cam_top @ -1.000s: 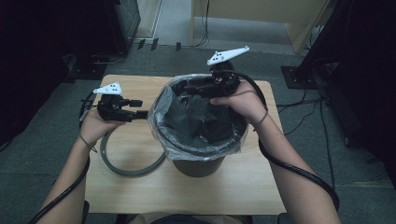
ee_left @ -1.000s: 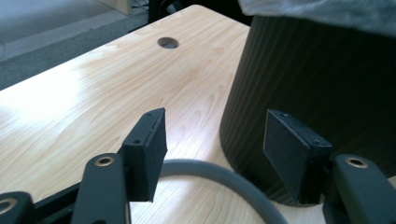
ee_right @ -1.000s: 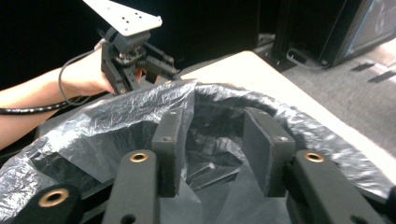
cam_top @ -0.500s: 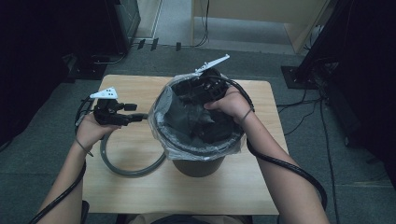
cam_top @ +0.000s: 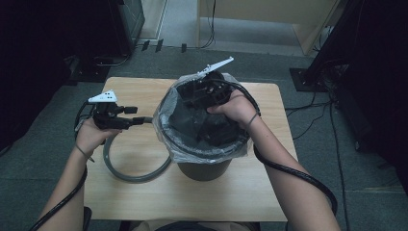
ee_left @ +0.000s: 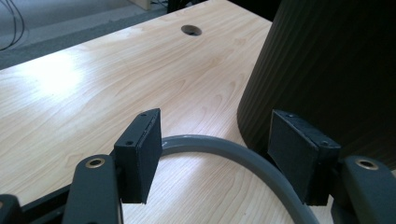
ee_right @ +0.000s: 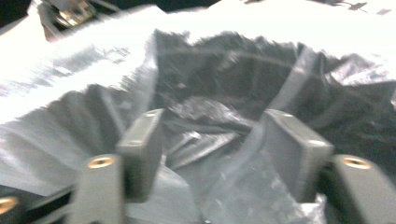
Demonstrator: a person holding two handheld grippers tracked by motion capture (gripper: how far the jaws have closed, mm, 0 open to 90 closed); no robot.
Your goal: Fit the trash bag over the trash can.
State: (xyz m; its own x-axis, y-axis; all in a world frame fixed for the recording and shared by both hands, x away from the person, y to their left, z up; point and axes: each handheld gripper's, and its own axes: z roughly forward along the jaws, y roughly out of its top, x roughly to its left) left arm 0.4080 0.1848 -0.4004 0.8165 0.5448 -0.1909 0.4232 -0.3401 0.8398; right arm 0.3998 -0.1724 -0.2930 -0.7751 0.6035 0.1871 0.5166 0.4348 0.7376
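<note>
A black ribbed bin [cam_top: 202, 168] stands mid-table, lined with a clear plastic bag [cam_top: 168, 144] folded over its rim. A grey ring [cam_top: 130, 175] lies flat on the table, curving around the bin's left and front. My left gripper [cam_top: 146, 119] is low beside the bin's left wall and open. In the left gripper view the ring [ee_left: 233, 151] runs between the spread jaws of that gripper [ee_left: 215, 140], with the bin wall [ee_left: 327, 70] close at right. My right gripper [cam_top: 195, 98] hangs over the bin's far rim. It [ee_right: 210, 135] is open over the crumpled bag [ee_right: 201, 107], blurred.
The wooden table [cam_top: 269, 192] is small, with grey floor on all sides. A cable hole [ee_left: 191, 30] sits in the tabletop beyond the left gripper. Thick black cables trail from both grippers along the forearms. A desk and dark equipment stand at the back.
My right gripper has shifted left and dipped toward the bin's mouth. The left gripper has edged right, closer to the bin and ring.
</note>
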